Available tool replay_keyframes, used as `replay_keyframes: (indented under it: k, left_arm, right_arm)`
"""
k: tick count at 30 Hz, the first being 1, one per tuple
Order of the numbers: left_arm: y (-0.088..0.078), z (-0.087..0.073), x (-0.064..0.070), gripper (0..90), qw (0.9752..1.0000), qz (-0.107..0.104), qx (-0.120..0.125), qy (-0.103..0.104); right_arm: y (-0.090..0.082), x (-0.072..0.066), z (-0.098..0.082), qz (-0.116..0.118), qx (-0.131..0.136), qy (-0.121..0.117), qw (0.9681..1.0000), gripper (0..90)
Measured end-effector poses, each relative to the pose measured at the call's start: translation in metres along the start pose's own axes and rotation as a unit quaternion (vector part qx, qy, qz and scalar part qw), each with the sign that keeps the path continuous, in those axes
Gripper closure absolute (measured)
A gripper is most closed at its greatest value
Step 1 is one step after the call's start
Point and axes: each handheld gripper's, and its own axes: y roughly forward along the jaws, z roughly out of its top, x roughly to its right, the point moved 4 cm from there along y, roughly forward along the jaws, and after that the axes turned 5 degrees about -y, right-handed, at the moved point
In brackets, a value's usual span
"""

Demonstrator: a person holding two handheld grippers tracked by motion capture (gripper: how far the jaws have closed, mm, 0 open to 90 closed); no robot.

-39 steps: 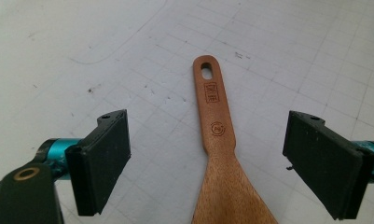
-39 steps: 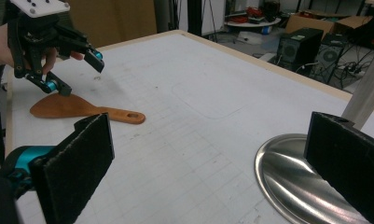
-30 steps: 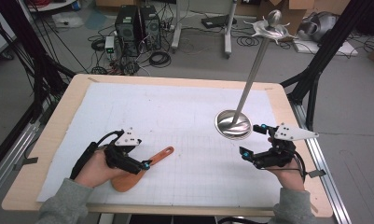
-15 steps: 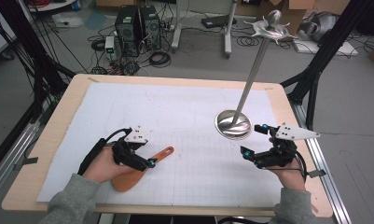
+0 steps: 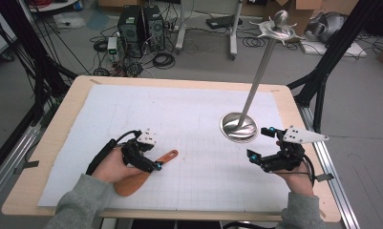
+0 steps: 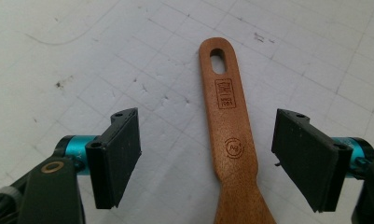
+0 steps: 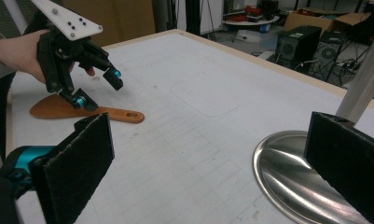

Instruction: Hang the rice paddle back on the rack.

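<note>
Closing left gripper (image 6: 207,158) has neared spatula (image 6: 231,135).

A wooden spatula (image 6: 231,140) is seen, its reddish-brown surface smooth and matt, with a mark stamped into the handle. The counter (image 5: 74,102) is edged in pale wood and is covered by a white gridded mat (image 5: 189,119), matt and lightly scuffed. The stand (image 5: 239,126) is made of polished metal, its round base glossy and mirror-like. The pads (image 6: 117,156) of the left claw (image 6: 212,158) are faced in black, matt, slightly grainy rubber, with glossy teal metal fittings behind them.
</note>
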Motion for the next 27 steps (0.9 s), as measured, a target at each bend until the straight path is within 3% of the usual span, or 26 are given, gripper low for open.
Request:
replay_keyframes:
  k: [27]
  left_arm:
    - [0.01,-0.003,0.008,42.6,0.9988,-0.01,-0.048,0.002]
  right_arm:
    - [0.001,-0.001,0.0,0.005,-0.005,-0.002,1.0,0.2]
